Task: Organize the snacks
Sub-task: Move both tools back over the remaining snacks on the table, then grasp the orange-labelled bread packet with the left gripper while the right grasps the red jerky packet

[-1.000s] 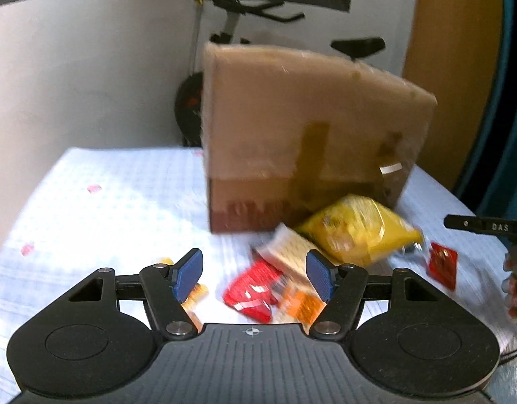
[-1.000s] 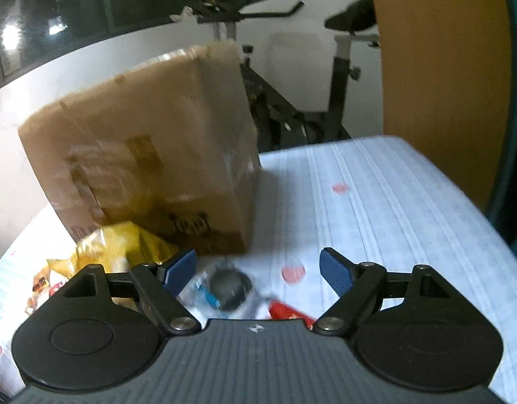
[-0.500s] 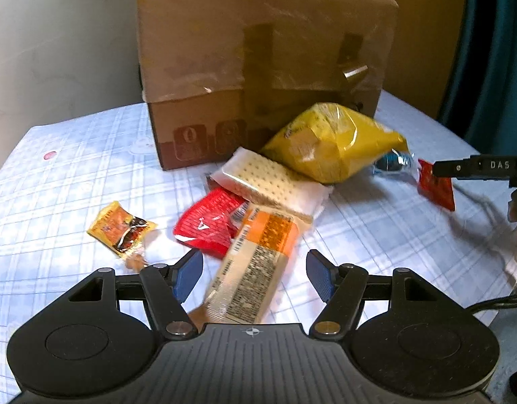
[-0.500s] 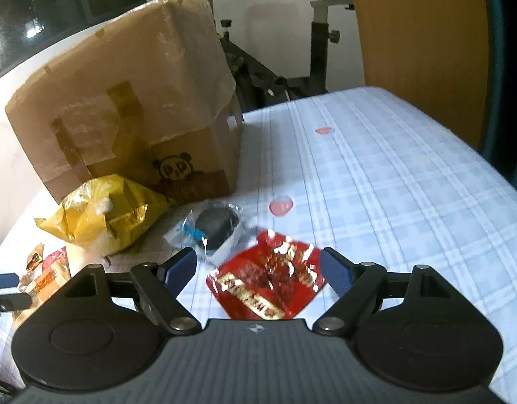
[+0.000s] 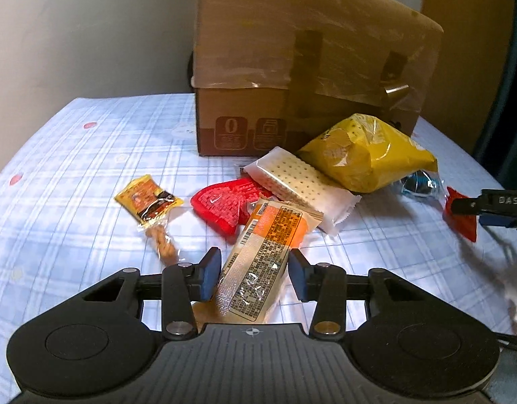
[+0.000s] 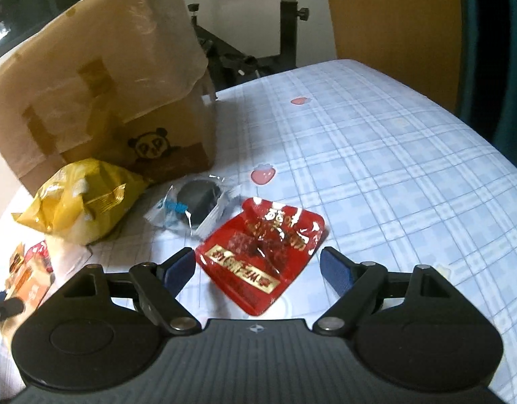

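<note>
Our left gripper [image 5: 254, 271] straddles the orange packet [image 5: 262, 266], jaws open and gripping nothing; our right gripper [image 6: 257, 267] gapes wide around the red packet [image 6: 263, 256], also empty. We judge both wrappers slick and flat, so closing pads may skid over them or nudge the orange packet against the cracker pack [image 5: 299, 185] overlapping it. The cardboard box [image 5: 302, 67] stands behind the heap. Compared with half a second ago, we sit lower and nearer, each packet deeper between the fingers
</note>
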### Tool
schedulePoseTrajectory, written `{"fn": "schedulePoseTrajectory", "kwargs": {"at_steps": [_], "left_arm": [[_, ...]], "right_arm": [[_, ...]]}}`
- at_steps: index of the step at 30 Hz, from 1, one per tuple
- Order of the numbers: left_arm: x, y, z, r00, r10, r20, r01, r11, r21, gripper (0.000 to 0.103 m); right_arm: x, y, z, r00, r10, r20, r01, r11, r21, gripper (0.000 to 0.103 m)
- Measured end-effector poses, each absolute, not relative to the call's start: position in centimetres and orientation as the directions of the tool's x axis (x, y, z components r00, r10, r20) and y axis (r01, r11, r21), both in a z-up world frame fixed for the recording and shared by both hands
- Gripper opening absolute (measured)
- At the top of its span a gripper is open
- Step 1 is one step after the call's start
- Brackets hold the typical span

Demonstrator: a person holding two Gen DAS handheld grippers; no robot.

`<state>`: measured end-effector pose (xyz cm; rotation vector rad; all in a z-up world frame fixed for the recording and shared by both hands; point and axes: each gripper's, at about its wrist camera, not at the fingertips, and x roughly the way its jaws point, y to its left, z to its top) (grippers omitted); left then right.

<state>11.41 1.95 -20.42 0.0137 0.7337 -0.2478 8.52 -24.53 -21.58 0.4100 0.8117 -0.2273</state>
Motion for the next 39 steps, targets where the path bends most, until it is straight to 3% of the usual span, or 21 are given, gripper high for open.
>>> {"fn": "schedulePoseTrajectory", "kwargs": {"at_steps": [6, 11, 21, 39], "left_arm": [[11.0, 2.2, -20.5, 0.724, -0.221, -0.653, 0.212, 0.973, -0.095, 0.046], [10.6, 2.2, -20.5, 0.735, -0.217, -0.643, 0.206, 0.974, -0.093, 0.046], [10.1, 3.0, -20.8, 0.734, -0.229, -0.639, 0.187, 0.973, -0.133, 0.047], [10.0, 2.7, -21.0, 0.743, -0.215, -0.634, 0.186, 0.976, -0.114, 0.047]], "right_arm": [[10.6, -23.4, -22.0, 0.663, -0.087, -0.743, 0.334, 0.923, 0.19, 0.09], [10.2, -21.4, -22.9, 0.676, -0.139, -0.723, 0.25, 0.967, 0.047, 0.089], [8.6, -22.0, -22.4, 0.731, -0.066, -0.679, 0.226, 0.962, 0.15, 0.072], [7.8, -20.3, -22.3, 0.778, 0.015, -0.628, 0.083, 0.988, 0.126, 0.039]]}}
